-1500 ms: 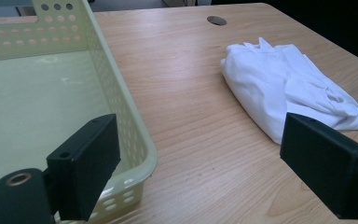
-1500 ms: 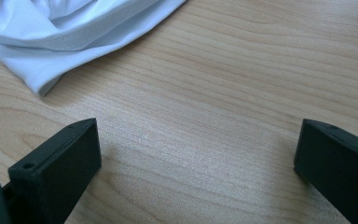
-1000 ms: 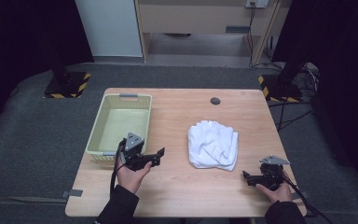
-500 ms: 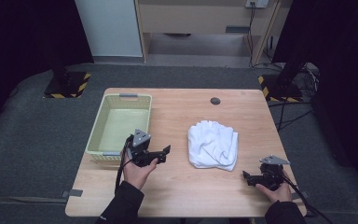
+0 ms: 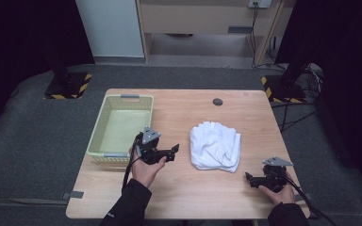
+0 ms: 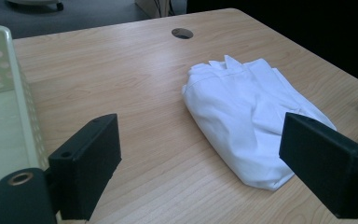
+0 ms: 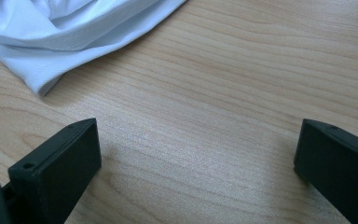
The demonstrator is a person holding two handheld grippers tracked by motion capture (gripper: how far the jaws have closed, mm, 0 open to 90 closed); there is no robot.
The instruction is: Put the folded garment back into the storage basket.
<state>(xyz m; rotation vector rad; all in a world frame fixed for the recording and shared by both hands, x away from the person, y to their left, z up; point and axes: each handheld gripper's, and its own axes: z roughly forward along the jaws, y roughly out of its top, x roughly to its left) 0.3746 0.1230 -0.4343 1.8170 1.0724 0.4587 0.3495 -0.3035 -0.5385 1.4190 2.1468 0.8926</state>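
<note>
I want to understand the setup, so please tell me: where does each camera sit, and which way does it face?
High view: above the person's side, facing forward and down on the table; shows both forearms, left gripper, right gripper, basket.
Left gripper view: rides on the left gripper, facing the white cloth; open jaws show.
Right gripper view: rides on the right gripper, low over the table; open jaws show.
All three views share the cloth.

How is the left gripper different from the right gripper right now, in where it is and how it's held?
The left gripper is held beside the basket, pointing across at the white cloth; the right gripper sits low near the table's front right corner, past the cloth's near edge. The left one appears raised off the wood, the right one close to it. Both have their jaws wide apart and hold nothing.
</note>
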